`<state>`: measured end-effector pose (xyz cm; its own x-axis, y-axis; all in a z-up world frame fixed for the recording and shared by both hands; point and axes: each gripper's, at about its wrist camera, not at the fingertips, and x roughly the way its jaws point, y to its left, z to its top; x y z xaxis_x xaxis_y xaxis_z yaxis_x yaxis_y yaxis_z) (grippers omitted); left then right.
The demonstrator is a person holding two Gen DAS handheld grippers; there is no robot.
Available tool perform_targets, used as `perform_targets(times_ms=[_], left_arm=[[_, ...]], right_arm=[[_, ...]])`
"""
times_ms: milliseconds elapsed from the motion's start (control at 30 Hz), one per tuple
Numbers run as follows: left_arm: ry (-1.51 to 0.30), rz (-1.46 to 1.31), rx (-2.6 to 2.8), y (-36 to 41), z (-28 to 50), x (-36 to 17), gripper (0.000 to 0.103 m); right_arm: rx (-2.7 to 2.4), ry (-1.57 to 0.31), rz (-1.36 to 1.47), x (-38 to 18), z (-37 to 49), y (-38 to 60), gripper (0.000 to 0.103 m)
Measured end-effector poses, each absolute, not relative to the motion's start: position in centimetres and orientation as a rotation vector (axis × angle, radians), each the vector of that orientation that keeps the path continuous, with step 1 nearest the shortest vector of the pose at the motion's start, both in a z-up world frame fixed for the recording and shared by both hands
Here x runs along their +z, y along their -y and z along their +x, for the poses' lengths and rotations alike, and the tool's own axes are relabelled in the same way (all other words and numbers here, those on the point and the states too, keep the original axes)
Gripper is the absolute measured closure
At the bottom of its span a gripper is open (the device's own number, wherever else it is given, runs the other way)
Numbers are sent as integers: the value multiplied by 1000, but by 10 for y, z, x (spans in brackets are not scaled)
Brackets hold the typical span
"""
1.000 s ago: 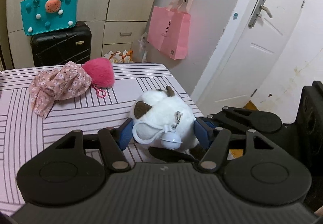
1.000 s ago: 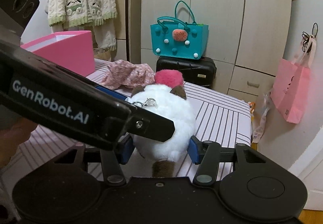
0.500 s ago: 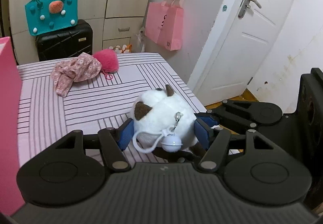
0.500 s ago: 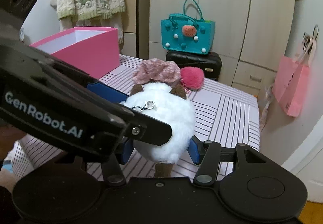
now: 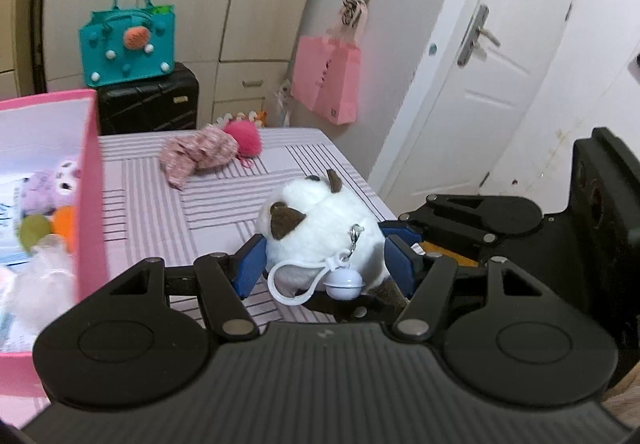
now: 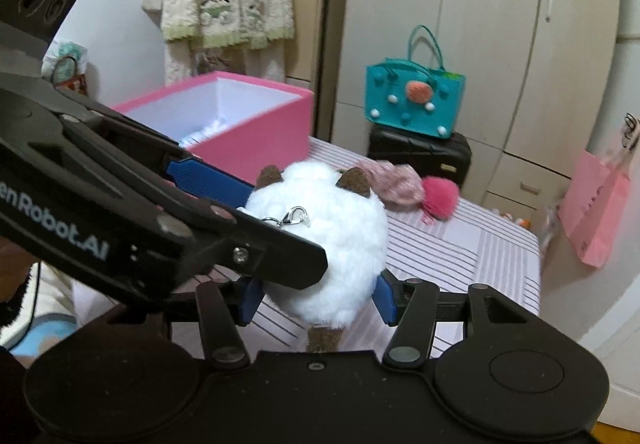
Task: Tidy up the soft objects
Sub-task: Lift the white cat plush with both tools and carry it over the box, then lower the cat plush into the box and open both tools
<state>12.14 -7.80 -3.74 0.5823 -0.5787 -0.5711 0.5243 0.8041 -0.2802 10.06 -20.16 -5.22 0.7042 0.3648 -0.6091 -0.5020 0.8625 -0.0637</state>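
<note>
Nearest each camera, both grippers gripped one round white plush toy (image 5: 320, 228), fluffy, with small brown felt ears. The left gripper (image 5: 324, 264) had its blue ribbed pads pressed into the toy's sides, about half spread. The right gripper (image 6: 316, 298) likewise squeezed the toy's lower body between its blue pads, jaws roughly half apart, the fur bulging over them. The toy was held above the striped pink tablecloth (image 5: 224, 204), beside the pink box (image 6: 256, 132). Only the left view showed the toy's white plastic loop and smooth little bell (image 5: 344, 280) dangling from a metal clasp, and the box's inside, where several soft toys lay blurred. Only the right view showed the brown tail (image 6: 322, 340) below the toy and the left tool's black body crossing in front. Farther along lay a crumpled floral cloth (image 5: 200, 154) touching a fuzzy pink pompom (image 5: 246, 136). Beyond, a teal bag (image 6: 414, 100) sat on a black suitcase (image 6: 420, 156).
</note>
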Motion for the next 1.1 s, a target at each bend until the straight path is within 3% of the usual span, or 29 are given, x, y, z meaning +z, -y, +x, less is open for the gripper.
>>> perform_targets(times_ms=[567, 1100], left_arm=[[-570, -196, -573, -41, 92, 18, 40], [-481, -301, -371, -118, 126, 10, 37]], right_arm=[[658, -489, -340, -4, 112, 91, 42], [951, -545, -342, 2, 204, 16, 42]])
